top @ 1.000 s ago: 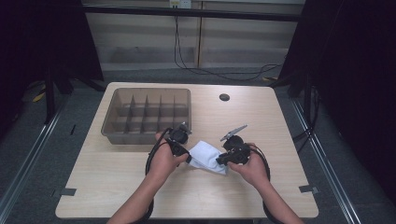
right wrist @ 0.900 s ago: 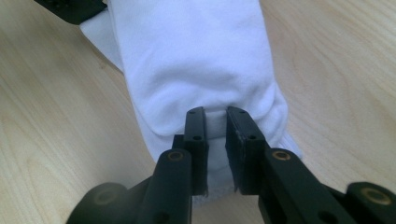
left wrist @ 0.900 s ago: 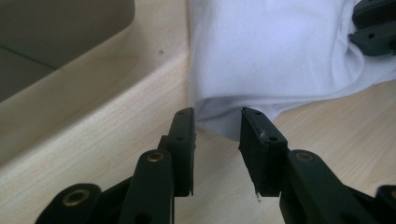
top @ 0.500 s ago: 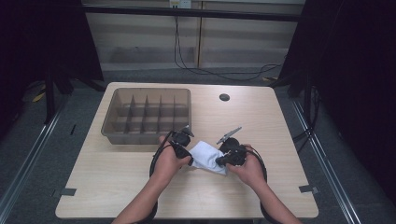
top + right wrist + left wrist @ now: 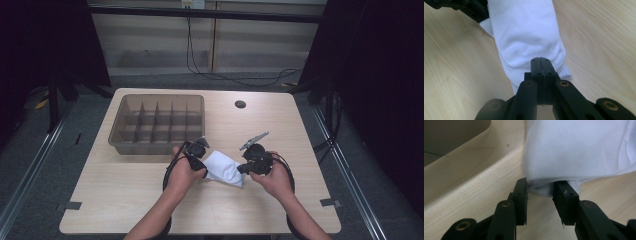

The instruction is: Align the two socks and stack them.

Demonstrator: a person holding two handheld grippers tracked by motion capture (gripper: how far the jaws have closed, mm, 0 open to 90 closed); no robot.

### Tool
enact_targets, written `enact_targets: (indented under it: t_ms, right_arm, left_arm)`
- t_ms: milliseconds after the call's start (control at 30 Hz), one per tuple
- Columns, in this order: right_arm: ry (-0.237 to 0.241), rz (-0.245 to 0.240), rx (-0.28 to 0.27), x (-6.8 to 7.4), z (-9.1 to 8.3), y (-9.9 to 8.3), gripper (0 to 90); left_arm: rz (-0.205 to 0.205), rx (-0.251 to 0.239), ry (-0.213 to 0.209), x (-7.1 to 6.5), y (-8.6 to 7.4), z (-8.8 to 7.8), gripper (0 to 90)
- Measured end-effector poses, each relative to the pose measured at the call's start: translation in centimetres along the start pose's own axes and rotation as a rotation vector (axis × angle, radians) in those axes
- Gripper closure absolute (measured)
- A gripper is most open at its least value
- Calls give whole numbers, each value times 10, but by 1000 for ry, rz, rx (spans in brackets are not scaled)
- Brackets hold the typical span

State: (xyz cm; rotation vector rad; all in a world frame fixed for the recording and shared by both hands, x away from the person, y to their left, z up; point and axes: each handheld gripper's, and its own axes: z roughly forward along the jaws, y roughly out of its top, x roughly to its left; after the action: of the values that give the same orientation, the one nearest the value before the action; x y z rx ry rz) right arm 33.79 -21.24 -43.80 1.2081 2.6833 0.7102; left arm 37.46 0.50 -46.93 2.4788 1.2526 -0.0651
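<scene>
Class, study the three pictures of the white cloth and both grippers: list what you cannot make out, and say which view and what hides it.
- High view: how the left gripper grips the white cloth; the hand covers it.
- Right gripper view: whether the shut right gripper pinches fabric; its own jaws hide the contact.
- Left gripper view: the cloth's far end, cut off by the frame.
- High view: the small dark disc, too small to identify.

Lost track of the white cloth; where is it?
High view: the cloth lies on the table between both grippers, in front of the tray.
</scene>
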Motion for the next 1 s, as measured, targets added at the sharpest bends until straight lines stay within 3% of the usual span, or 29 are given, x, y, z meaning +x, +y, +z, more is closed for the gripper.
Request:
enact_targets:
  t_ms: [133,167,233,500,600,733,1000]
  right_arm:
    - [10,29,-18,0,0,-2,900]
    - [22,38,-28,1,1,0,826]
    - [21,36,-34,2,2,2,823]
    - [6,3,32,7,28,14,742]
    - [-15,-18,38,10,36,11,865]
    - [-28,-29,52,11,31,13,897]
    - [2,-6,-12,8,-2,11,899]
  left_arm:
    - [-6,1,-3,1,0,0,640]
    - [-5,-1,-5,1,0,0,638]
    - [-5,1,-6,2,0,0,637]
    - [7,-6,9,0,0,0,639]
    - [7,-5,10,0,0,0,644]
    - [1,-5,15,0,0,0,663]
    - [-3,2,25,0,1,0,686]
